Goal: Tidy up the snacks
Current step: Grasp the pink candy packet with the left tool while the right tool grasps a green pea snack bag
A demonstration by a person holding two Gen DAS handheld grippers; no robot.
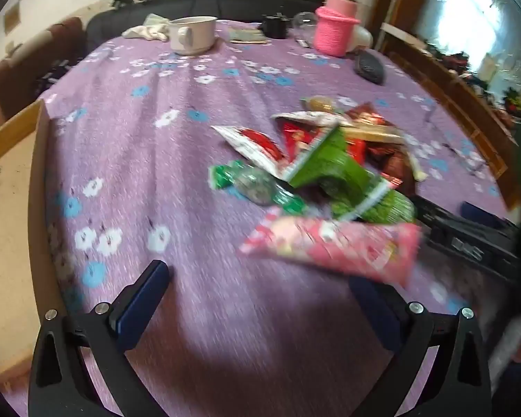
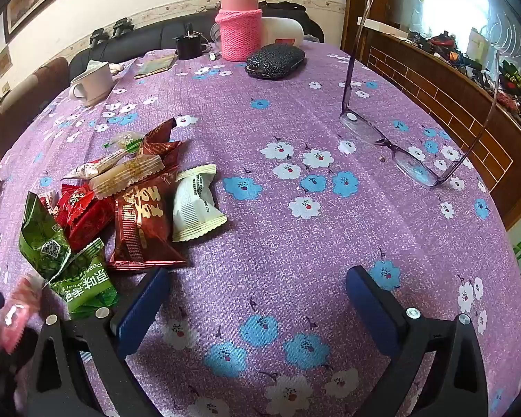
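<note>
A heap of snack packets [image 1: 323, 160] lies on the purple flowered tablecloth: green, red, brown and white ones. A pink packet [image 1: 333, 246] lies nearest my left gripper [image 1: 260, 278], which is open and empty just short of it. In the right wrist view the heap [image 2: 132, 194] lies to the left; a brown packet [image 2: 142, 222], a white packet [image 2: 194, 205] and a green packet [image 2: 83, 285] lie closest. My right gripper [image 2: 257, 285] is open and empty over bare cloth, right of the heap. The pink packet [image 2: 15, 316] shows blurred at the left edge.
A wooden box [image 1: 7, 215] stands at the table's left edge. Glasses [image 2: 399, 153] lie on the right. At the back stand a white mug [image 2: 92, 81], a pink knit-sleeved flask [image 2: 239, 24], a dark glasses case [image 2: 274, 60] and a small black cup [image 2: 187, 47].
</note>
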